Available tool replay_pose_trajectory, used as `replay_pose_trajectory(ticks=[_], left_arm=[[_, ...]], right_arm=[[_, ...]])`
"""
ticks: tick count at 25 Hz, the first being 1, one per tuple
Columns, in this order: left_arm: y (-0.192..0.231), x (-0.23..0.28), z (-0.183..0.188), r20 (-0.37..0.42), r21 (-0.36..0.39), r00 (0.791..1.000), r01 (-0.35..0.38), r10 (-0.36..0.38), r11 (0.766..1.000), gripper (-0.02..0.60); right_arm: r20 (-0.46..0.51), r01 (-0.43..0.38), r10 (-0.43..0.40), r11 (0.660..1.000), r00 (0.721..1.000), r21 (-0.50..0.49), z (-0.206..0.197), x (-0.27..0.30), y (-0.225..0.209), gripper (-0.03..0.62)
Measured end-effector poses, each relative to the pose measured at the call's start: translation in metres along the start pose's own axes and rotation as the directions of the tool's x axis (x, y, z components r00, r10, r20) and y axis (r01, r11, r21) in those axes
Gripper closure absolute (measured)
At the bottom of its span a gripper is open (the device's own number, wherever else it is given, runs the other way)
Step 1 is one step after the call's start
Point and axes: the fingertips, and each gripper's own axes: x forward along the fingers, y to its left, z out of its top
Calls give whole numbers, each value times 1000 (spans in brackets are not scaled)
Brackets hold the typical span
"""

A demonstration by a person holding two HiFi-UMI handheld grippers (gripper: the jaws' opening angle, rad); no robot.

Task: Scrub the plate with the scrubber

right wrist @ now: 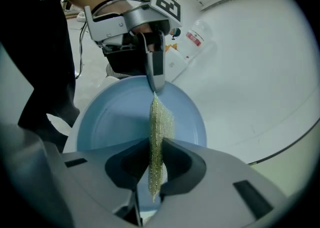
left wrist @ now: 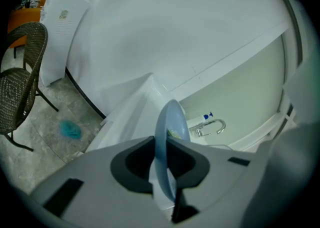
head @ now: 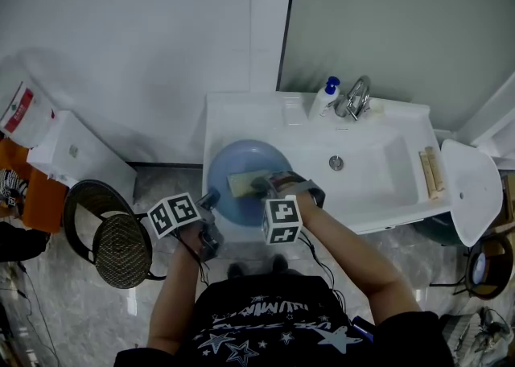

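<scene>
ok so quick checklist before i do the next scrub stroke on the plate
1. Left tongs clamped on the plate rim: ok.
2. Right tongs shut on the scrubber: ok.
3. Scrubber over the plate's face, not off its edge: ok.
4. Scrubber actually pressing on the plate: cannot tell, since the right gripper view shows it edge on.
5. Soap bottle and tap apart from the plate: ok.
</scene>
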Motion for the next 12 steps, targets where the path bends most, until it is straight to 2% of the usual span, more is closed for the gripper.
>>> replay_pose_trajectory(ticks=[4,12], left_arm=[[5,0,2,0,2,1000,-10,10,1000,534],[12,3,7,18,-40,1000,-17,17,999,531]], right_arm=[[19,-27,27,1000,999,-2,2,-4,19,523],[81,-94,94,996,992,5,4,-17,40,523]])
